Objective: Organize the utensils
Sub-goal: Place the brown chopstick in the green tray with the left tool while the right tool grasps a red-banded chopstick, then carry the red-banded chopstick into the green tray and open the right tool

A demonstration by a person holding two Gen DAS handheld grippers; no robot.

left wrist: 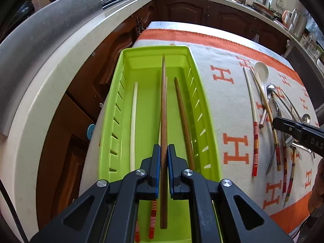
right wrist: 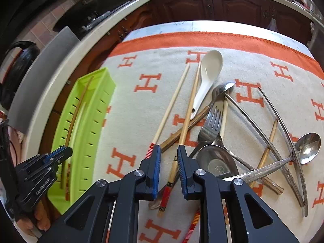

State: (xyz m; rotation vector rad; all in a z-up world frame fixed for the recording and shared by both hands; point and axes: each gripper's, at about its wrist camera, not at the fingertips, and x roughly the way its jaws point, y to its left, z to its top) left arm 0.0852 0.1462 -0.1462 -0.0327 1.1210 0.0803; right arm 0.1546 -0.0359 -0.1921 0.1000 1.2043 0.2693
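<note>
My left gripper is shut on a long brown wooden chopstick, which it holds lengthwise over the green slotted tray. In the tray lie a white chopstick, another brown chopstick and red-striped chopstick ends. My right gripper hovers over the heap of utensils with its jaws a little apart. A cream chopstick with a red and black end passes between the fingers, and the pads stand clear of it. The heap holds a white ceramic spoon, a fork and metal spoons.
The utensils lie on a cream tablecloth with orange H letters. The tray sits at the table's left edge, next to a pale kitchen counter and dark wood cabinets. A hand holds the left gripper.
</note>
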